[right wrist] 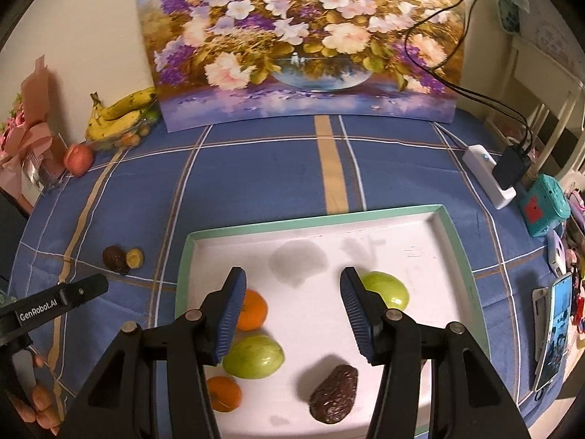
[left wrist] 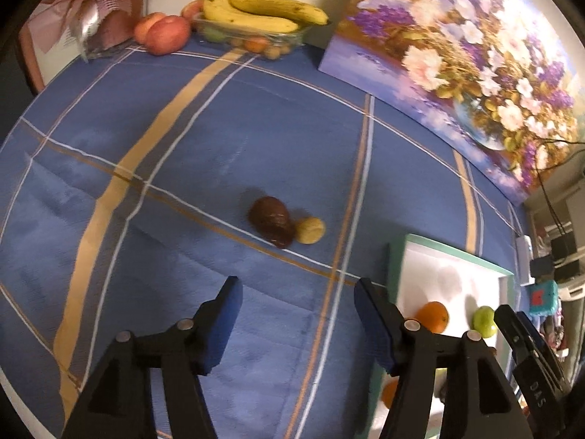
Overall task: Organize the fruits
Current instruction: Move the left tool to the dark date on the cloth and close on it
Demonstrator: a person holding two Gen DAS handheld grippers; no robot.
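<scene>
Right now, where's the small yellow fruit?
The small yellow fruit lies on the blue tablecloth, touching the dark avocado, left of the white tray and outside it; the left wrist view shows it ahead of the left gripper.

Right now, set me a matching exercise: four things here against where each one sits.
Things:
1 bananas
2 dark avocado
3 flower painting
4 white power strip

Places:
A inside the white tray
B leaning upright against the back wall
C on the glass dish at the far left
D on the cloth at the right edge, cables plugged in

Pairs: 1-C, 2-A, 3-B, 4-D
</scene>
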